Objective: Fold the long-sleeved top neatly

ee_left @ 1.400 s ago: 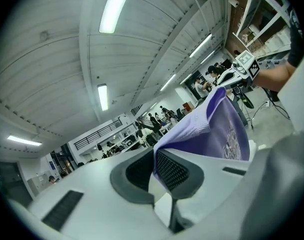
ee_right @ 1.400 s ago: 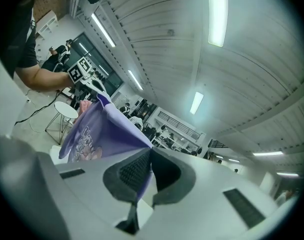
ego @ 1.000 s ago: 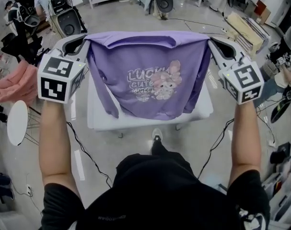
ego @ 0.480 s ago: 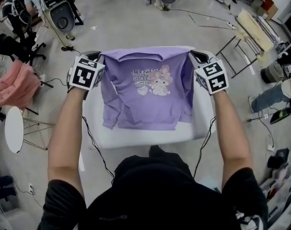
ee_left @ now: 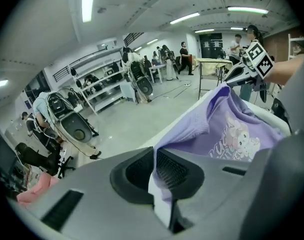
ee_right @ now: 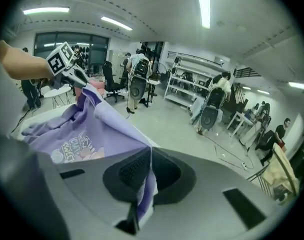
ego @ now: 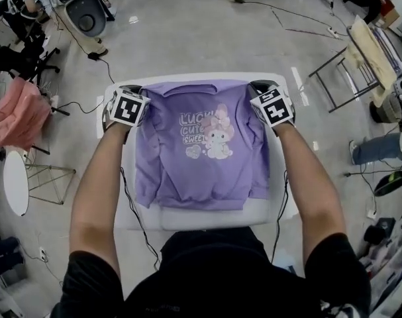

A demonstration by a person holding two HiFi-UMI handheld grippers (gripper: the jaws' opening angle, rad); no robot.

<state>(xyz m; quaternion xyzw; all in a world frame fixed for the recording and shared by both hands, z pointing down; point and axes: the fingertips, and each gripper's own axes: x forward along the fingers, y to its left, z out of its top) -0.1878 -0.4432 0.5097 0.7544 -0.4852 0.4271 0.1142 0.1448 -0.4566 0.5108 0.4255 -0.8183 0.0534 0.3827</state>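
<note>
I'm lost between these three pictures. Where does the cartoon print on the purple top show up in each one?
Head view: the cartoon print sits near the centre of the picture.
Left gripper view: right of centre, beyond the jaws.
Right gripper view: lower left, left of the jaws.
Shared landmark: the purple top around the print, visible in all three.

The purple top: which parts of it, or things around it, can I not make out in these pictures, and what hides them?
- Sleeves of the purple top: in the head view they cannot be told apart from the body; perhaps folded under.
- Pinched cloth: in the gripper views, the left gripper and the right gripper cover it with their shut jaws.
- Near edge of the white table: head view, behind the person's black shirt.
</note>
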